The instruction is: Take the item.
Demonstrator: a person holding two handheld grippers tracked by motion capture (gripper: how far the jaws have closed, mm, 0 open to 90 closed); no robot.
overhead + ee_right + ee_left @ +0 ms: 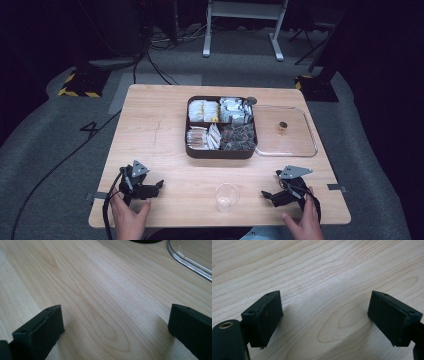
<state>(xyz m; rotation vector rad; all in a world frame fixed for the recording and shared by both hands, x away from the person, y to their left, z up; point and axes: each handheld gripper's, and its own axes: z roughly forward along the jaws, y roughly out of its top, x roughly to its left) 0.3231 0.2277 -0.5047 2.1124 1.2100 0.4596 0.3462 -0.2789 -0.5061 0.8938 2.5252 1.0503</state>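
Both tools rest near the front edge of the tabletop [150, 125]. The left tool [159, 184] sits by the front left corner, jaws spread wide with only bare wood between them; the right tool [265, 195] sits toward the front right corner, jaws likewise apart and empty. Between them, just at the front edge, stands a clear plastic cup [227, 196], upright and touched by neither. A dark four-compartment box [220, 151] of packets sits toward the back edge, its clear lid [300, 147] lying beside it. No writing on the packets can be read.
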